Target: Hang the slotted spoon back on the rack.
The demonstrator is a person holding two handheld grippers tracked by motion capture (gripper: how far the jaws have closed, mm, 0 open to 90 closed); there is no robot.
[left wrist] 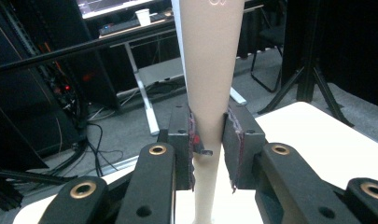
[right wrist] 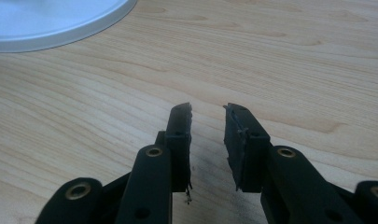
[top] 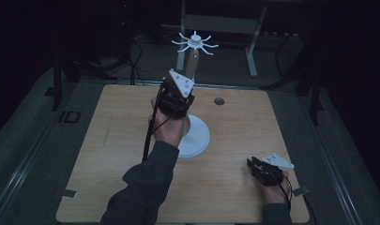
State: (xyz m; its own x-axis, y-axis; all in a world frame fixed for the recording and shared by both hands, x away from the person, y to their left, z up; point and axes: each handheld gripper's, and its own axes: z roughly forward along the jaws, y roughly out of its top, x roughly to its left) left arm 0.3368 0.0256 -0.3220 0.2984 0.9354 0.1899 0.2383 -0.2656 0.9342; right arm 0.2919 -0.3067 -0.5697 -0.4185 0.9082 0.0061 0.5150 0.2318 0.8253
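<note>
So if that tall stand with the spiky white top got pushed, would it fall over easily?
Probably not easily: the stand sits on a wide white base, which should resist tipping. Its tapered post looks stiff and smooth, so the left gripper clamped on it might slide. The thin top prongs look breakable.

Stand (top: 193, 133) on table (top: 108, 154), centre

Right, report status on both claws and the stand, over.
Left claw clamped on the stand's tapered post, stand upright on its white base. Right claw open, empty, low over the wooden table. Nothing in the way.
</note>
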